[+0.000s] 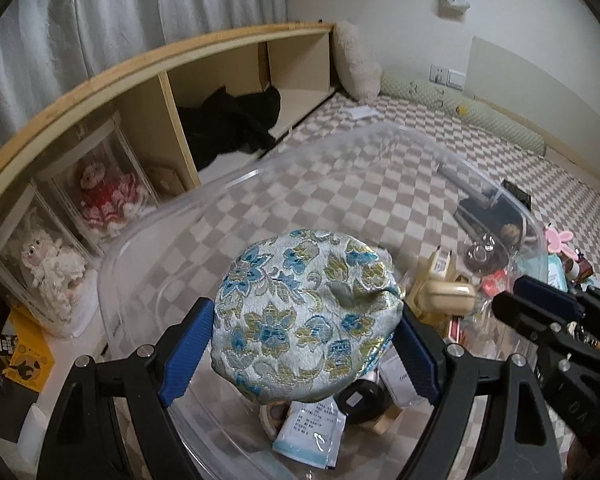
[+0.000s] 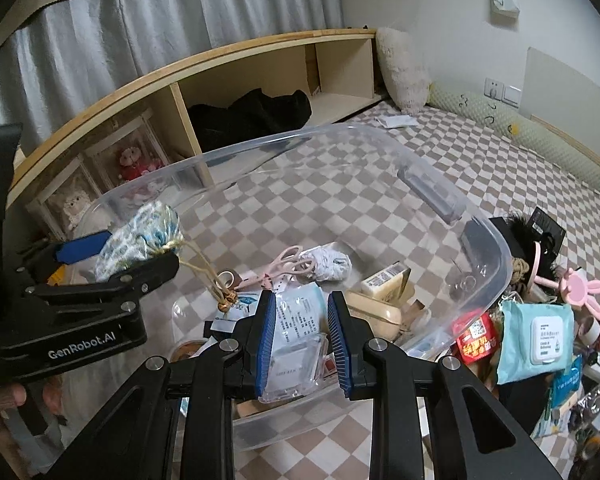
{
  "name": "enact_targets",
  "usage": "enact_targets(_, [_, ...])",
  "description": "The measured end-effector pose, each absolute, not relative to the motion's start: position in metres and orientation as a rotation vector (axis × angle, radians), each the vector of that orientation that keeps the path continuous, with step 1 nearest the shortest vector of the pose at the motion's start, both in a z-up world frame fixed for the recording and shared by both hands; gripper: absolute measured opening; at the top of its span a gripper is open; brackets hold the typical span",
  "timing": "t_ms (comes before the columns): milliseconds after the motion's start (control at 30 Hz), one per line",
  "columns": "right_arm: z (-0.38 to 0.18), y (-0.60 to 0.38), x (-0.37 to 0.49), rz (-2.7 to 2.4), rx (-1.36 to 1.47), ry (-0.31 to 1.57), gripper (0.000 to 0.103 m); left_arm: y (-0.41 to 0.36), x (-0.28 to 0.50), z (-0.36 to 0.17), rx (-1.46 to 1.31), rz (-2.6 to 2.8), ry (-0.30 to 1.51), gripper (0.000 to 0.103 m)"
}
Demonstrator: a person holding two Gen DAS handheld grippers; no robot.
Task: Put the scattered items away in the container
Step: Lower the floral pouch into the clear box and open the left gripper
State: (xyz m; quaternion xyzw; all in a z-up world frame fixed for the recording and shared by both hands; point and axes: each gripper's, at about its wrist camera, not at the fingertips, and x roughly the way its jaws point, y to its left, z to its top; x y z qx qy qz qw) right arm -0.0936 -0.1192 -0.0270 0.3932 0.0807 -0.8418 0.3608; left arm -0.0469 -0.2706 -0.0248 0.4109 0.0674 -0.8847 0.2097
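Brocade pouch [image 1: 304,316] pinched in left gripper [image 1: 300,344], hanging over clear container [image 2: 488,240], straight above items already inside; drawstring [image 2: 204,268] dangles down into it. Drop path is vertical, nothing between. Right gripper [image 2: 302,340] spread, empty, over container's near side. Remaining clutter, wet wipes pack [image 2: 536,340] included, lies outside right wall, nearer right gripper.

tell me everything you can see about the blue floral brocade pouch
The pale blue brocade pouch, woven with blue and gold flowers, looks shiny and softly stuffed. The left gripper clamps it between its blue-padded fingers, holding it above the clear plastic bin. Its mouth is gathered by a gold drawstring cord hanging down with knotted, beaded ends.
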Motion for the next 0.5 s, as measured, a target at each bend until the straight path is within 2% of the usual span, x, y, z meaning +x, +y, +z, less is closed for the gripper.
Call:
enact_targets(300, [-0.0291, -0.117, -0.0976, -2.168, 1.05, 0.181, 0.027, -0.2636, -0.0494, -0.0286, 1.19, -2.442, 0.128, 0.088])
enact_targets(500, [-0.0309, -0.1133, -0.1019, -2.174, 1.074, 0.149, 0.028, -0.2656, -0.0491, -0.029, 1.201, -2.446, 0.152, 0.089])
